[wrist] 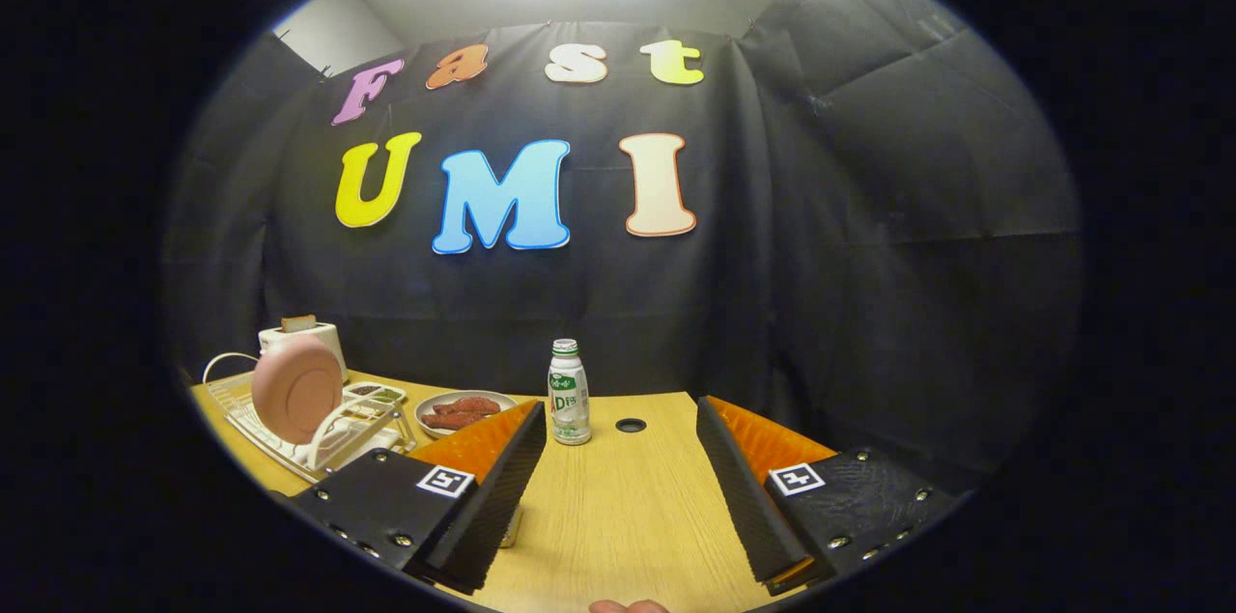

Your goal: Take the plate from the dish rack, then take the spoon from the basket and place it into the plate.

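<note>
A pink plate (pixel 296 388) stands upright in a white dish rack (pixel 319 444) on the wooden table, off to the left of my left finger. My gripper (pixel 618 454) is open above the table, with a wide gap and nothing between the fingers. The rack sits beside and a little beyond the left finger (pixel 483 487). I cannot make out the spoon or its basket; part of the rack is hidden behind the left finger.
A small white bottle with a green label (pixel 569 393) stands just ahead, between the fingers. A bowl of reddish food (pixel 462 412) and a small tray (pixel 377 392) lie behind the rack. A white toaster (pixel 301 334) stands at the back left. A cable hole (pixel 631 425) sits in the table (pixel 618 507).
</note>
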A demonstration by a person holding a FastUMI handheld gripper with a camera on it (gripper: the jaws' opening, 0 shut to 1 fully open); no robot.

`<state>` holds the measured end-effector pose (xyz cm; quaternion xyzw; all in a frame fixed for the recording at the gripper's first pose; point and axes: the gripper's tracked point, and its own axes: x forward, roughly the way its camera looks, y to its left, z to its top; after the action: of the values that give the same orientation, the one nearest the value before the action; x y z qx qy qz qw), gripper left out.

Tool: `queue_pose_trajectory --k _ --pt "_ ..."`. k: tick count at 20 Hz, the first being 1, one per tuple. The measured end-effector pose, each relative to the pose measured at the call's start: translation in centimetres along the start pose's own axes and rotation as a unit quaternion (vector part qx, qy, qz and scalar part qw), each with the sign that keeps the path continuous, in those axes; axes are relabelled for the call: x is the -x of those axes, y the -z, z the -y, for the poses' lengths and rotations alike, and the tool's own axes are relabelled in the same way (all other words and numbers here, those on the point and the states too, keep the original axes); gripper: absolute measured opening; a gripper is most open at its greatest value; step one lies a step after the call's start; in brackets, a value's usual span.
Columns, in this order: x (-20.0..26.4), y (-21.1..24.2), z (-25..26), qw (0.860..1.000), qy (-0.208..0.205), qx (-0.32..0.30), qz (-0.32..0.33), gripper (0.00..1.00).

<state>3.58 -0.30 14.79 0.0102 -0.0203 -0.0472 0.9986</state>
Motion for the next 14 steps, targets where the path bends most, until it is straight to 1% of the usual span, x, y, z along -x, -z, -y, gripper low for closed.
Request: queue_pose_trajectory --k 4,7,10,14 --pt "2.9 -4.6 -3.6 1.0 -0.006 -0.005 0.0 0.95" --pt "3.7 -7.2 -7.3 1.0 -0.012 -0.001 -0.002 0.95" --pt "3.9 -8.9 -12.6 0.999 -0.045 -0.018 -0.014 0.95" --pt "3.1 -9.8 -18.1 0.997 -0.072 -0.004 -0.035 0.95"
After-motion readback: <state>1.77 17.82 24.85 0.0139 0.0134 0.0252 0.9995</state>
